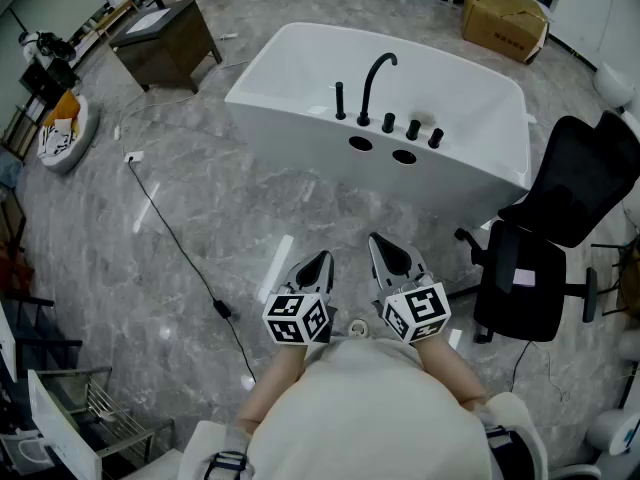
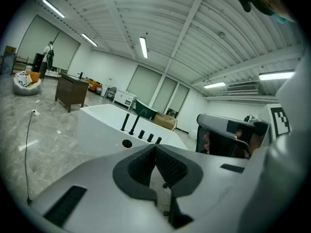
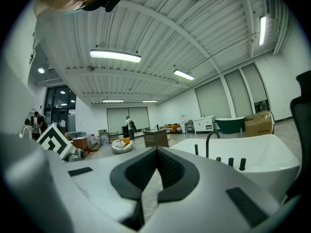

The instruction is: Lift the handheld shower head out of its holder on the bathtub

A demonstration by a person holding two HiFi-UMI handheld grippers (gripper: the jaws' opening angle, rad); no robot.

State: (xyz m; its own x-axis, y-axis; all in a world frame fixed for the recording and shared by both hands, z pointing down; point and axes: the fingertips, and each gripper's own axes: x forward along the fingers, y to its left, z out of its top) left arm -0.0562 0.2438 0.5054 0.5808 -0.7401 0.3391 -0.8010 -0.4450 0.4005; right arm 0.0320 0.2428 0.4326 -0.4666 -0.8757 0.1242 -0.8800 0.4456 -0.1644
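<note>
Left gripper (image 1: 322,261): I see its jaws clenched together, pad against pad, with nothing between them; it sits low in the head view, just ahead of the person's torso and pointing toward the tub.
Right gripper (image 1: 379,242): jaws likewise closed on nothing; it is just beside the left one, the two marker cubes near each other but apart.
Shower head (image 1: 340,101): a slim black wand standing upright on the near rim of the bathtub (image 1: 300,48); its base is too small for me to make out; both grippers are well apart from it, with bare floor (image 1: 250,218) between.
Fittings beside it: the curved black spout (image 1: 375,80) stands just to its right in the head view; then comes a row of three black knobs (image 1: 412,129) along the same rim.
Tub side: two round holes show in the white wall below the fittings.
Surroundings: a black office chair (image 1: 545,238) stands near the tub's right end; a cardboard box (image 1: 505,18) lies beyond the tub; a brown cabinet (image 1: 165,40) stands at the far left; a black cable (image 1: 180,248) trails across the grey floor.
</note>
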